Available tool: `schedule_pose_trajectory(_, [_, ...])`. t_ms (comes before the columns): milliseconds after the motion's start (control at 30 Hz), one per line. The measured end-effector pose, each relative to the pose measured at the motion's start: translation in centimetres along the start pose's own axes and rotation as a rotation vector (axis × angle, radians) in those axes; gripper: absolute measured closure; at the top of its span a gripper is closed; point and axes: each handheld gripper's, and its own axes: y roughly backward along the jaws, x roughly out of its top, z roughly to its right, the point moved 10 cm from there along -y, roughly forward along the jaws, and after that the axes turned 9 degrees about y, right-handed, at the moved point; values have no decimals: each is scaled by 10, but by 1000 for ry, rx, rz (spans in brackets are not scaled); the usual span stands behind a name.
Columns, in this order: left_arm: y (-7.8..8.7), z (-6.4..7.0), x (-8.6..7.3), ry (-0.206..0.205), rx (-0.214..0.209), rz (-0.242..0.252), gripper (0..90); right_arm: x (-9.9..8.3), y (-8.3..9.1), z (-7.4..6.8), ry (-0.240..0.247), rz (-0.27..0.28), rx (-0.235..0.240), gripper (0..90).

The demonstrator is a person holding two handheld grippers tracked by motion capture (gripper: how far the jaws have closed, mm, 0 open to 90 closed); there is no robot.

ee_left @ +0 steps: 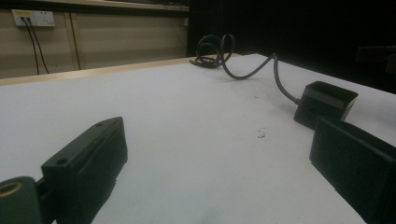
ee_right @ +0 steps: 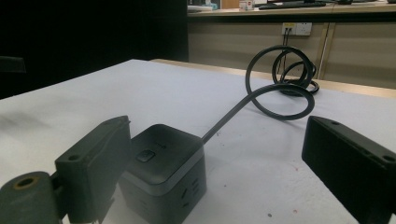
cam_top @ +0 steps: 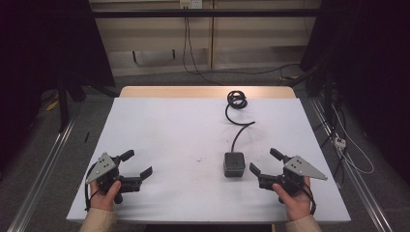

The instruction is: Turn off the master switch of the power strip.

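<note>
Currently both grippers rest wide open near the table's front edge; the right gripper (cam_top: 262, 165), just beside the dark cube power socket (cam_top: 234, 164), should straddle its sides squarely, while the left gripper (cam_top: 137, 162) waits well apart.

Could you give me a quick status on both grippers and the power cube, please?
Left gripper open, empty. Right gripper open, beside the power cube, not touching. Cube flat on table, cable coiled behind. Nothing in the way.
</note>
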Motion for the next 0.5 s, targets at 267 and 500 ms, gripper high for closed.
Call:
schedule_pose_trajectory(267, [0, 0, 0, -2, 0, 1, 40, 2, -4, -3, 25, -16, 3, 96])
schedule_pose_trajectory(500, [0, 1, 0, -7, -3, -2, 40, 2, -7, -3, 24, -25, 6, 119])
